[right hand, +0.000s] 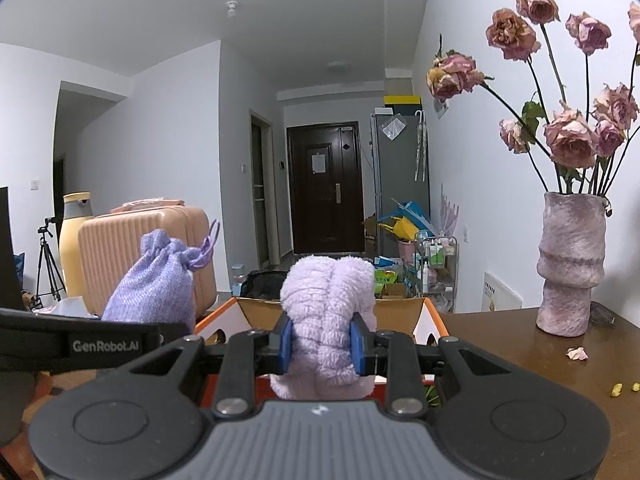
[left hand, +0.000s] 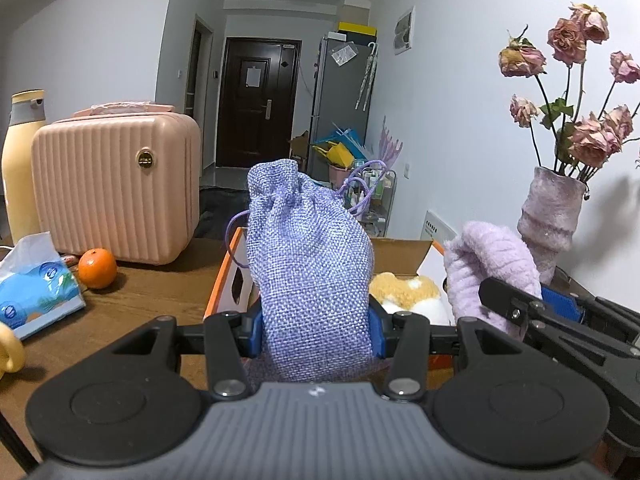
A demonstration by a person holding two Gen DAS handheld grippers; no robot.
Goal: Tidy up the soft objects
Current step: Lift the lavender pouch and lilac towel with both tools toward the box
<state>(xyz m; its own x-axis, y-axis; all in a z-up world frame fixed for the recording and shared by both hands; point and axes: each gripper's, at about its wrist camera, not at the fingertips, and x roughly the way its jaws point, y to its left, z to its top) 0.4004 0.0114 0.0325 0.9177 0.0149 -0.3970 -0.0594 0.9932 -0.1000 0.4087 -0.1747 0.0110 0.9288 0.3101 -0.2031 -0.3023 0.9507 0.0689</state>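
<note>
Risk lies chiefly in the release: the left gripper point(left hand: 316, 330) is clamped on a lilac woven drawstring pouch point(left hand: 308, 264), the right gripper point(right hand: 322, 344) is squeezed tight on a fluffy lavender cloth point(right hand: 328, 312), and both are held in the air at the near edge of an orange-trimmed cardboard box point(left hand: 224, 280) standing on the wooden surface point(left hand: 160, 292).

Possible failures, as judged from this pose:
- The pouch is gripped low on its body, so its heavier top may tip sideways and land on the box rim rather than inside.
- Loose pouch cords point(left hand: 360, 188) may snag on a box flap or a gripper finger.
- The cloth, compressed between the pads, may cling or unfold on release and drape over the box wall.
- The two grippers sit close together — a collision over the narrow opening is plausible.
- A wide swing to the right could strike the vase of dried roses point(right hand: 570, 264), which looks top-heavy.

Count: one pouch, one cloth, one plush toy point(left hand: 408, 292) already in the box, one box — also one orange point(left hand: 97, 268), one tissue pack point(left hand: 36, 284), one pink case point(left hand: 116, 192), one yellow bottle point(left hand: 20, 160), one vase.
</note>
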